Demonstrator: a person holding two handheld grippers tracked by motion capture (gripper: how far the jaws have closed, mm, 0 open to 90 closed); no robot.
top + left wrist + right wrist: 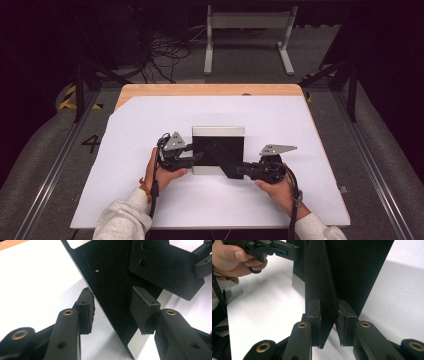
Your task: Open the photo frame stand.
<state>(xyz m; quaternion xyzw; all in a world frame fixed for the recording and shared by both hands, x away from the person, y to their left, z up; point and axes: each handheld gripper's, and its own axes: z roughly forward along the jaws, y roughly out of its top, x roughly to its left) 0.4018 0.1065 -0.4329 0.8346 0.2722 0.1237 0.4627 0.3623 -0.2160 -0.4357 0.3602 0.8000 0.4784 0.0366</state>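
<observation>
Alignment is the step I judge to be in hand: a black strip (220,156) is being set against a square black panel (225,136) with a pale rim, which lies flat on the white-covered surface (280,200) at the centre of the high view.

My right hand-held gripper (241,172) comes in from the lower right of that view. In the right gripper view its pads (314,312) pinch the near end of the strip (319,277). From there the strip runs up and left across the panel's lower right corner, and I cannot tell whether it rests on the panel's face or hangs just above it.

My left hand-held gripper (197,157) sits at the panel's left edge. In the left gripper view its jaws stand spread around the panel's near corner (110,272), one pad (86,307) just beside the edge and the other over the black face. I see no firm squeeze there. The strip's far end (165,270), with two small holes, shows at the upper right of that view.

Next, I think, the left jaws must close on the panel so it cannot slide on the smooth sheet. Then the right hand can swing or lower the strip into its place. The grip on the strip is narrow, so it could pivot between the pads if I push it sideways.
</observation>
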